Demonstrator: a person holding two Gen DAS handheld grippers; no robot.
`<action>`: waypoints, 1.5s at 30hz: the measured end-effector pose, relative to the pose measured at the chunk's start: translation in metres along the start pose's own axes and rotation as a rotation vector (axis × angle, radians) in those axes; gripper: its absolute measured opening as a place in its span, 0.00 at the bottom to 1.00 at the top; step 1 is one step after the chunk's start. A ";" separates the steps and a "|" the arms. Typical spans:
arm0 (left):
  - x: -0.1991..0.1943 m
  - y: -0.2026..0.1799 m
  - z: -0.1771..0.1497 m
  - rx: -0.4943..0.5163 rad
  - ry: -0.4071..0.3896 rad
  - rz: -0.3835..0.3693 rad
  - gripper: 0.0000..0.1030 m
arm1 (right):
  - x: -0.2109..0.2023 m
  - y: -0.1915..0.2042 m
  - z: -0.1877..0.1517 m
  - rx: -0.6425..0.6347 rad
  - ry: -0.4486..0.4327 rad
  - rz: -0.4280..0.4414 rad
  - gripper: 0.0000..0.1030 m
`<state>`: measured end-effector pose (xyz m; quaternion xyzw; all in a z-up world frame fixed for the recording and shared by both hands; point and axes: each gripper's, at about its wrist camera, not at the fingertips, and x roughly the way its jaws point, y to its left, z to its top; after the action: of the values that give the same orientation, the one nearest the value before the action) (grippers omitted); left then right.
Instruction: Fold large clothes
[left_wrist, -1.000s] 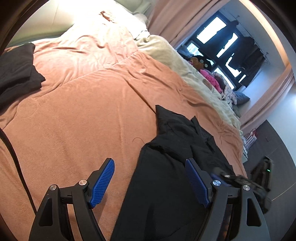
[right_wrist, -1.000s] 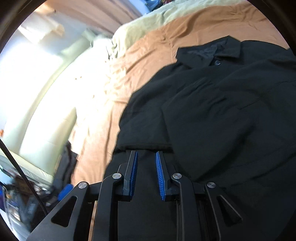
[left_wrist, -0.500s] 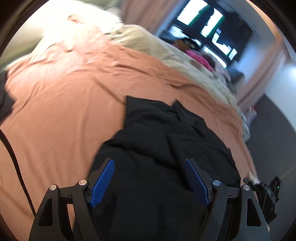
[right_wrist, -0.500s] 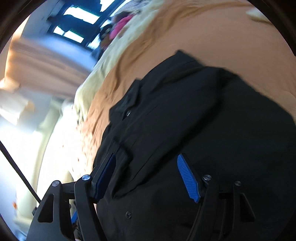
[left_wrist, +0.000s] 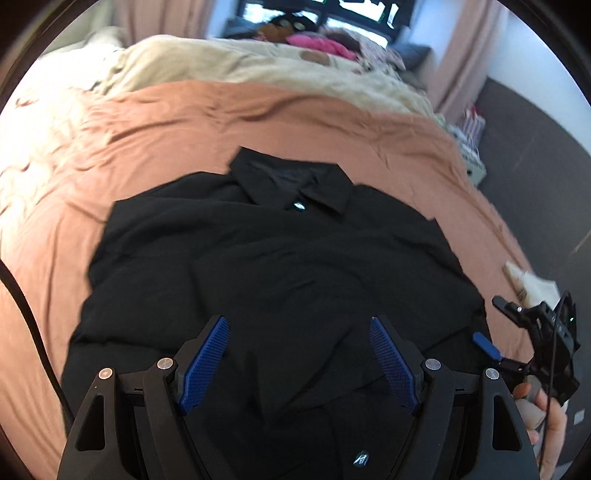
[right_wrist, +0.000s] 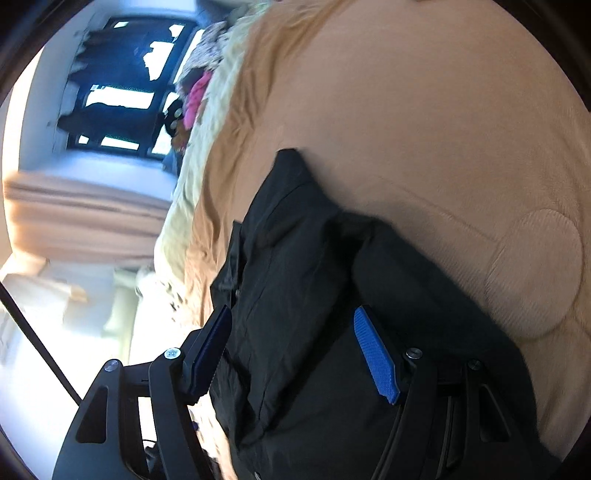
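Note:
A black collared shirt (left_wrist: 280, 266) lies on an orange-brown bedspread (left_wrist: 155, 133), collar at the far end and sleeves folded in over the body. My left gripper (left_wrist: 299, 354) is open and empty, above the shirt's near part. My right gripper (right_wrist: 295, 350) is open and empty, over the shirt (right_wrist: 295, 258) near its side edge. It also shows in the left wrist view (left_wrist: 517, 332), held by a hand at the shirt's right edge.
A cream duvet (left_wrist: 258, 62) lies along the far side of the bed, with a pile of pink and patterned clothes (left_wrist: 325, 40) behind it. Curtains and a dark window stand beyond. Dark floor (left_wrist: 535, 140) lies to the right of the bed.
My right gripper has opened from nearly shut and swung to the shirt's side edge. My left gripper has moved from beside the shirt to over its near part, staying open.

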<state>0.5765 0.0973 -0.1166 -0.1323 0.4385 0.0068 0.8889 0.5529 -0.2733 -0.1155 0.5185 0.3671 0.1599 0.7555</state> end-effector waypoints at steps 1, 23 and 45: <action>0.008 -0.006 0.003 0.020 0.014 0.011 0.78 | 0.002 -0.006 0.003 0.022 -0.002 0.001 0.59; 0.040 -0.011 0.008 0.206 0.057 0.211 0.25 | -0.067 -0.018 0.025 0.107 -0.191 -0.110 0.35; -0.069 0.138 -0.009 -0.131 0.002 0.196 0.77 | -0.016 0.032 0.018 -0.069 0.044 -0.049 0.35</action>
<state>0.5092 0.2359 -0.0994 -0.1466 0.4489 0.1224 0.8730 0.5594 -0.2821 -0.0772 0.4792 0.3905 0.1655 0.7684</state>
